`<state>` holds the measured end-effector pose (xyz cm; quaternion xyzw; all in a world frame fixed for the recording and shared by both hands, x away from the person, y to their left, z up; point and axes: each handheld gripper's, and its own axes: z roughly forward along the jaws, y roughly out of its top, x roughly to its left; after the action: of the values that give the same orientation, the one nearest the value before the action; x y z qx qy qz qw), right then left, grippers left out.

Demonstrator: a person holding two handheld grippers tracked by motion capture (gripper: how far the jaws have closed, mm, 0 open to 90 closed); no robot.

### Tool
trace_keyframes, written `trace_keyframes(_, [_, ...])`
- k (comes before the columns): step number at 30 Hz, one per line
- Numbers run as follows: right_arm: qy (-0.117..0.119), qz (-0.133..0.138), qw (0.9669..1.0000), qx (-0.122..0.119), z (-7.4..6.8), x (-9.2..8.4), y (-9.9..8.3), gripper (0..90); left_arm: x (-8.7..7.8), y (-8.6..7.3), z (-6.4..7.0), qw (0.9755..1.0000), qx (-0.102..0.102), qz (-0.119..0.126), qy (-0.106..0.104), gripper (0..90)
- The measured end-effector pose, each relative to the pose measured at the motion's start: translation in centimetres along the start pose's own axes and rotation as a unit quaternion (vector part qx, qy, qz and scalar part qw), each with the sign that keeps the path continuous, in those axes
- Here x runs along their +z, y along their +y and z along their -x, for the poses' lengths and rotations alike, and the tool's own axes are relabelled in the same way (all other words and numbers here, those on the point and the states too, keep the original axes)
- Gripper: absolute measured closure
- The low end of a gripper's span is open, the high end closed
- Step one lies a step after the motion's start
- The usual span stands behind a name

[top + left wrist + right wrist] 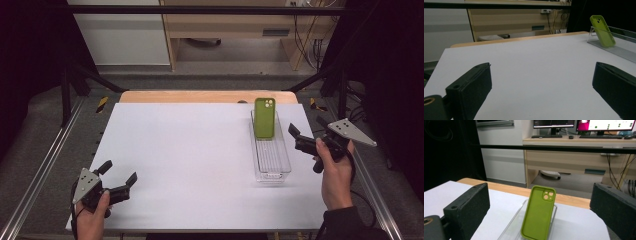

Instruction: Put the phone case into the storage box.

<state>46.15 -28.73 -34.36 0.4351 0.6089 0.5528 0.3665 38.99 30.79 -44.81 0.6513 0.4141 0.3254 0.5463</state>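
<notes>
Phone case [264,118] green, unmarked | leans in clear tray [271,160] | right claw [306,133] open

No text, label, brand or number can be read on anything here.

Matt green phone case [538,212] in clear glossy plastic tray [272,162].

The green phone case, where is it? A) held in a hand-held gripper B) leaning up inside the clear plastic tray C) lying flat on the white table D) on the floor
B: the green phone case stands tilted against the far end of the clear plastic tray, and both hand-held grippers are away from it.
</notes>
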Motion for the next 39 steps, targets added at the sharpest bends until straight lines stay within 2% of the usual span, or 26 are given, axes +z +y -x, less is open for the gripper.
trace_keyframes(14, [-0.008, 0.019, 0.9997, -0.009, 0.8, -1.6, -1.2, 2.4, -0.7, 0.0, 0.0, 1.0, -0.002, 0.007, -0.004, 1.6])
trace_keyframes(39, [-0.013, 0.03, 0.9995, 0.0, 2.2, -4.3, -3.1, 2.0, -1.8, -0.2, -0.1, 0.9998, -0.002, 0.017, -0.011, 1.0])
